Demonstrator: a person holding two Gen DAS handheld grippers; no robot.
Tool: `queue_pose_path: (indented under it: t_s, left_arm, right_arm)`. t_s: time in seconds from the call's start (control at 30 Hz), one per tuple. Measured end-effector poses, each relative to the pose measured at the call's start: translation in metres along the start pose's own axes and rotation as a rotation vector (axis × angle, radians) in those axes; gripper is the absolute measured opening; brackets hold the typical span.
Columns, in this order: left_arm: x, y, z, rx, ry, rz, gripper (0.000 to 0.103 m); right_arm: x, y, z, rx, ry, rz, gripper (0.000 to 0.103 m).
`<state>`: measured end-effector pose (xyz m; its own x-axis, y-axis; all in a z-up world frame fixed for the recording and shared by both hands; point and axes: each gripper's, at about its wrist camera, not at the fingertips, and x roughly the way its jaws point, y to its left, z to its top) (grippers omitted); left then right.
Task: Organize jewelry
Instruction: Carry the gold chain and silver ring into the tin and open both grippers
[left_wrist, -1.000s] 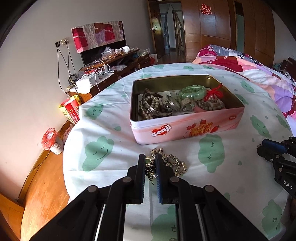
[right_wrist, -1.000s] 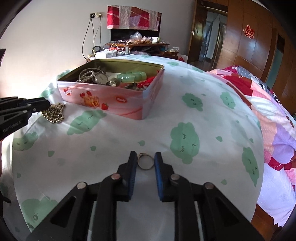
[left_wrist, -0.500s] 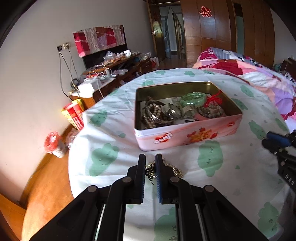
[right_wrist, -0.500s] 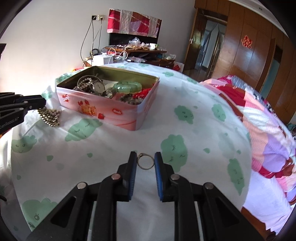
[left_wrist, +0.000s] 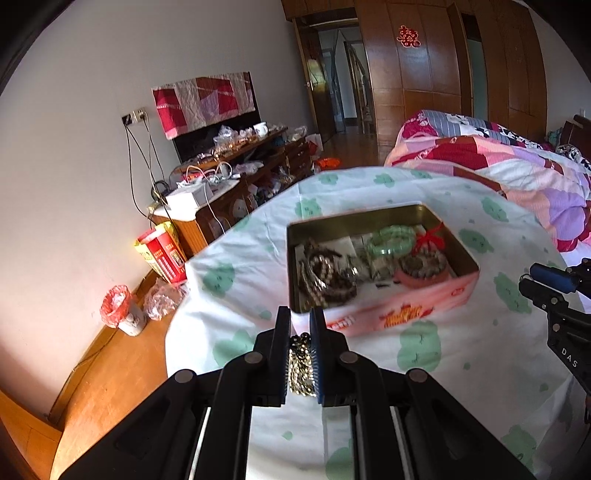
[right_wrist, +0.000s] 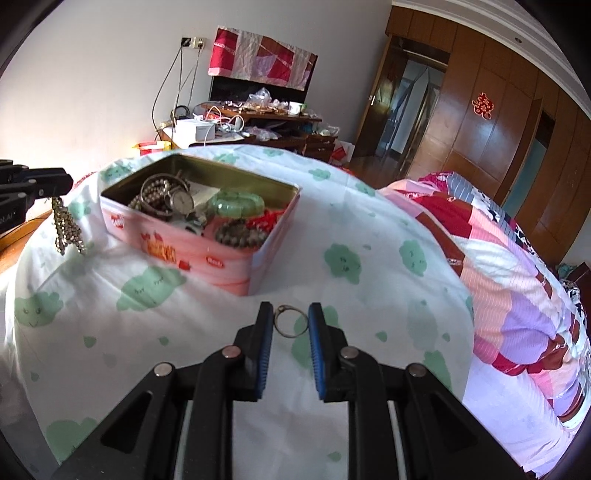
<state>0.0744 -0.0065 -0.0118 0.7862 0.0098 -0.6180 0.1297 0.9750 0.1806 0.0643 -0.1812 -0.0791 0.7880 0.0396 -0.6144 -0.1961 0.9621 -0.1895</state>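
A pink tin box (left_wrist: 402, 310) (right_wrist: 207, 254) stands open on the white cloth with green clouds. It holds bead bracelets, a watch (right_wrist: 181, 201) and a green bangle (left_wrist: 391, 240) (right_wrist: 236, 203). My left gripper (left_wrist: 300, 317) is shut on a gold bead bracelet (left_wrist: 301, 363), lifted clear of the cloth just in front of the tin's near left corner; the bracelet dangles in the right wrist view (right_wrist: 66, 229). My right gripper (right_wrist: 291, 314) is shut on a thin metal ring (right_wrist: 291, 322), held above the cloth right of the tin.
The table edge drops to a wooden floor (left_wrist: 110, 373) at the left. A small bin with a red bag (left_wrist: 120, 308) and a red carton (left_wrist: 162, 254) stand by the wall. A cluttered cabinet (left_wrist: 236, 173) is behind, and a bed with a patchwork quilt (left_wrist: 517, 173) at the right.
My left gripper has lifted the gold bead bracelet off the cloth and moved toward the tin. My right gripper has risen with the ring and moved closer to the tin.
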Motion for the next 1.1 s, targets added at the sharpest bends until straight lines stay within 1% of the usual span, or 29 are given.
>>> queue_pose_path:
  t_s: [0.27,0.43,0.9,1.1]
  left_arm:
    - [-0.007,0.003,0.03,0.019,-0.049,0.017,0.01]
    - [-0.004,0.005,0.044,0.024,-0.06,0.023,0.01]
    - [0.015,0.007,0.075,0.041,-0.065,0.033,0.01]
    - [0.024,0.006,0.088,0.037,-0.064,0.027,0.01]
  right_arm:
    - [-0.004,-0.004,0.024,-0.005,-0.046,0.0,0.021]
    - [-0.006,-0.005,0.041,-0.012,-0.075,0.002,0.021]
    - [-0.003,-0.003,0.076,-0.028,-0.126,0.008,0.021]
    - [0.003,0.001,0.09,-0.025,-0.135,0.024,0.021]
